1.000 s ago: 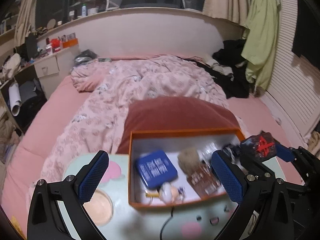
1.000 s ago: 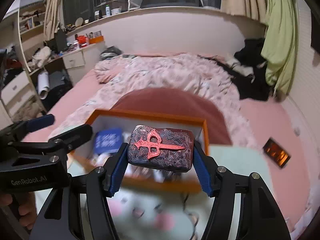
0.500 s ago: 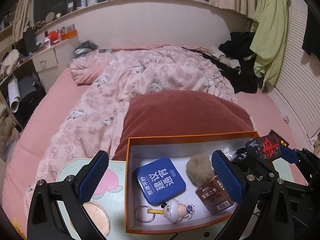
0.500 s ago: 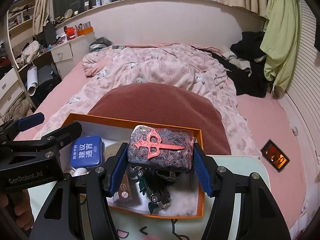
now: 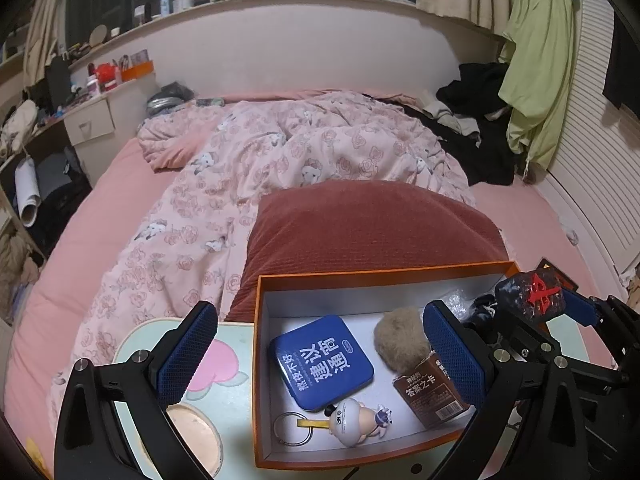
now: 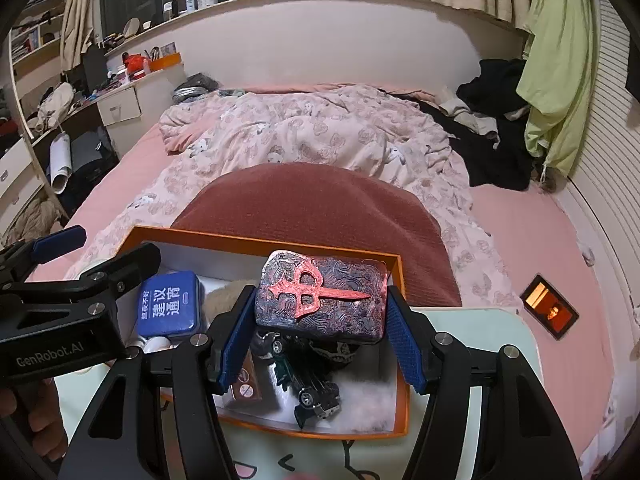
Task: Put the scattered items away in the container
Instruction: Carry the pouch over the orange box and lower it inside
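An orange box (image 5: 264, 364) (image 6: 400, 396) stands on a pale cartoon-print table. Inside lie a blue tin (image 5: 322, 362) (image 6: 168, 306), a tan fluffy ball (image 5: 398, 338), a brown carton (image 5: 434, 394), a small figure keychain (image 5: 354, 420) and a dark toy car (image 6: 310, 384). My right gripper (image 6: 322, 334) is shut on a dark case with a red dagger emblem (image 6: 324, 294) (image 5: 530, 292) and holds it above the box's right half. My left gripper (image 5: 320, 350) is open and empty, straddling the box's left wall.
A dark red pillow (image 5: 372, 228) lies right behind the box on a bed with a pink floral duvet (image 5: 280, 160). A phone (image 6: 550, 306) lies on the bed at the right. A round tan dish (image 5: 198, 440) is on the table at the left.
Both grippers have moved forward over the box. The dagger case has come down closer to the box's right half. My left gripper stays open.
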A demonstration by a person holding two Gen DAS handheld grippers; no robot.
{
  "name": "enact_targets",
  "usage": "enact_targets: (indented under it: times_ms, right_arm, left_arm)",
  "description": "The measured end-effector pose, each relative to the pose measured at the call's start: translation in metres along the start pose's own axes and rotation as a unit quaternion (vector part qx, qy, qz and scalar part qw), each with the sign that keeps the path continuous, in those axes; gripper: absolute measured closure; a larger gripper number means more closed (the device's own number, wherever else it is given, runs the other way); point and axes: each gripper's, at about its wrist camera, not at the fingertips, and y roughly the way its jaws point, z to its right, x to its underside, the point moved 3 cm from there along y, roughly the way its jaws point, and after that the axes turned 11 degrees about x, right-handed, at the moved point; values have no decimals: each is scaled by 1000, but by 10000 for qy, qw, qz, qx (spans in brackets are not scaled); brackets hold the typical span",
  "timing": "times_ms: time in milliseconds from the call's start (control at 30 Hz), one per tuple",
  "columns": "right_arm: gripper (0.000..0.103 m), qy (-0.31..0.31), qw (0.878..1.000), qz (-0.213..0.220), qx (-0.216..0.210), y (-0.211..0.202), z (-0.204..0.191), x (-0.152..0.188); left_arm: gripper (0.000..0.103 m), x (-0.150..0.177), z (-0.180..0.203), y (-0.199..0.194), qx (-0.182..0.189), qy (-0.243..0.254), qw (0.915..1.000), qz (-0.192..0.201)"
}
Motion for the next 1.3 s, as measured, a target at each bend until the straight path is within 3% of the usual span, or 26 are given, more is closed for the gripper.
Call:
enact_targets:
  times_ms: [1300]
  right_arm:
    - [40,127,9998,-120,-50,5,-1,3]
  left_arm:
    - [0,1,-3,-6,-1,-20,10000,61]
